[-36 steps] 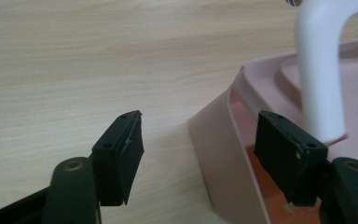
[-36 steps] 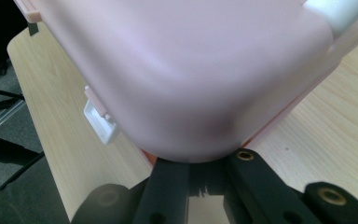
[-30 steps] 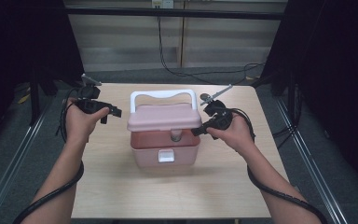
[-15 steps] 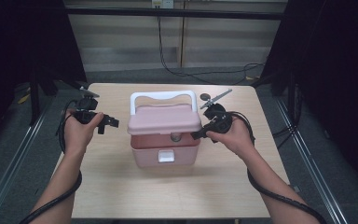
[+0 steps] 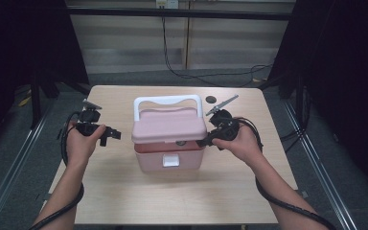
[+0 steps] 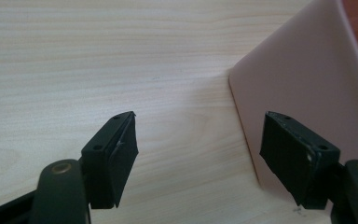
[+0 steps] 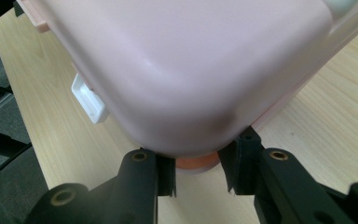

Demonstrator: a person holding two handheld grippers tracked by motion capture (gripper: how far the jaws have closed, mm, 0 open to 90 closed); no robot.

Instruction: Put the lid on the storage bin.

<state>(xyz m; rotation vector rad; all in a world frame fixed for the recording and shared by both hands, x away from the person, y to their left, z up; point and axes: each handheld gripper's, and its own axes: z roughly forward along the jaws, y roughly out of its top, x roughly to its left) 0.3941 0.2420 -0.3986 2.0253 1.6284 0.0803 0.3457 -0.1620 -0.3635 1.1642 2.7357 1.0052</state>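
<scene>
A pink box (image 5: 170,155) with a pink lid (image 5: 168,127), a white handle (image 5: 167,100) and a white front latch (image 5: 171,161) stands mid-table. My right gripper (image 5: 202,143) is at the lid's right front corner. In the right gripper view its jaws (image 7: 196,175) have just been opening and stand a little apart under the lid (image 7: 182,60), with an orange-red edge (image 7: 195,163) between them. My left gripper (image 5: 111,135) hovers left of the box, open and empty. In its own view its jaws (image 6: 198,154) frame bare table beside the box wall (image 6: 307,79).
The wooden table (image 5: 124,201) has free room in front and to both sides of the box. A small dark round thing (image 5: 211,99) lies behind the box on the right. Cables trail from both grippers; dark frames and floor surround the table.
My left hand has come down and toward me, left of the box. The right hand has stayed at the lid's corner.
</scene>
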